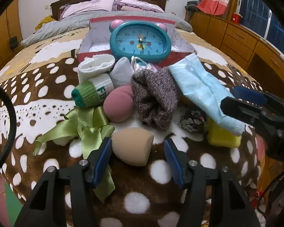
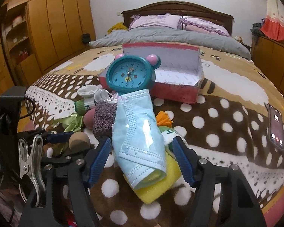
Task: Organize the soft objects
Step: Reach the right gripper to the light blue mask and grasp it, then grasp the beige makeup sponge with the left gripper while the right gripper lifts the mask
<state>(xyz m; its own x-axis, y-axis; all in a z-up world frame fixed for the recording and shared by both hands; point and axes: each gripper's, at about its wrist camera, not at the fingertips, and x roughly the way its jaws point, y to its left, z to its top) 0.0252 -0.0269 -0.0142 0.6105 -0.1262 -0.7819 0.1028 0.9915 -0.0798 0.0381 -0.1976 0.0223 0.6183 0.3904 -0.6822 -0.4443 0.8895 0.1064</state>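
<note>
You had both tools down over the pile at the foot of the bed, each lined up on its own soft thing. Low in the left wrist view, your left gripper stood partly open around the beige sponge: one pad lay at the sponge's left flank, while the other pad stood clear on the right, so nothing was gripped yet. The sponge lay on its side on the spotted blanket, just beside the green ribbon, which probably explains the angled approach, keeping the ribbon out of the bite.

In the lower centre of the right wrist view, your right gripper was also partly open, straddling the blue mask, which was draped over a yellow sponge. Neither pad pressed on the mask, and whether the jaws were aimed at the mask alone or at both layers can't be told.

The red box sat open at upper centre behind the clock, likely the place meant for the soft things. The clock leaned at its front wall, so a lifted load would need to clear it.
</note>
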